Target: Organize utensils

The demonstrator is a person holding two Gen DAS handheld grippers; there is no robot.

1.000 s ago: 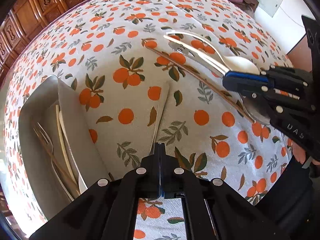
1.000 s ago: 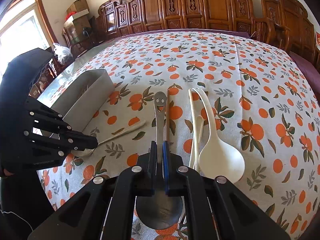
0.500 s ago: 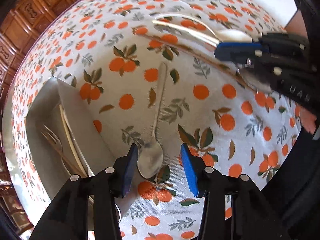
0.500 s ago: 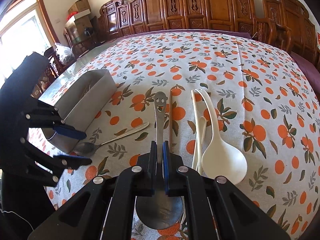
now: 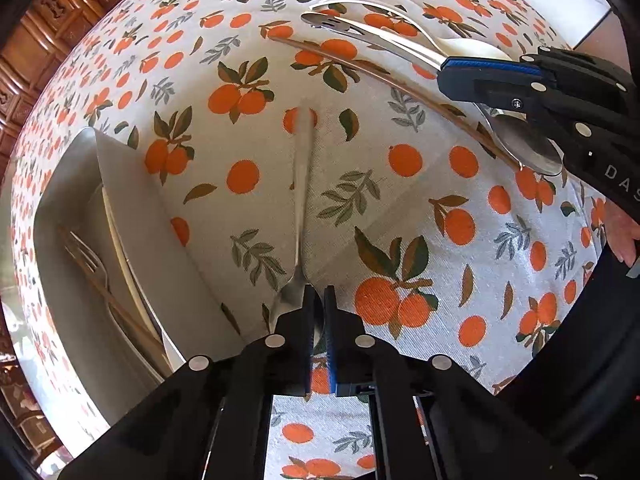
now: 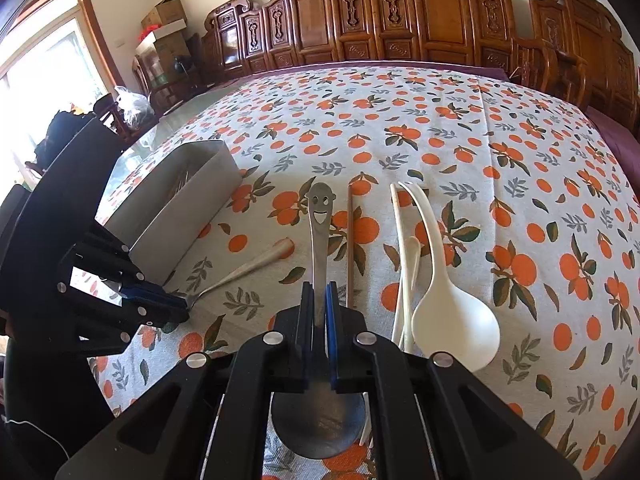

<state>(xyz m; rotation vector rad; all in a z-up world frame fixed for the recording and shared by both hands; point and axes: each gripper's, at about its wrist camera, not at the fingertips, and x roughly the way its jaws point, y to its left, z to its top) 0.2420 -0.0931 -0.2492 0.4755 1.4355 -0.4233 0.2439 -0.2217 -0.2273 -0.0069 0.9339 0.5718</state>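
Since half a second ago the left hand-held gripper (image 5: 318, 300) has closed from wide apart onto the bowl end of the small steel spoon (image 5: 299, 200), which lies on the bench just beside the grey organizer tray (image 5: 168, 248). Its handle looks blurred in the left wrist view, so it may already be lifting; can't confirm.

Right hand-held gripper (image 6: 318, 300) is unchanged: clamped on the neck of the smiley-face steel spoon (image 6: 320, 232), bowl under the jaws, handle pointing at the bench's far edge.

Progress: early-to-mid, I'd judge. The tray, near the bench's left edge, already holds a fork (image 5: 94, 256), chopsticks and a pale utensil. Outstanding on the cloth:
- wooden chopstick (image 6: 350, 248), just beside the smiley spoon
- white ladle (image 6: 452, 320)
- small white spoon (image 6: 410, 264) and a pale chopstick, touching the ladle
- the two gripped spoons

Next step is likely carrying the small spoon into the tray.
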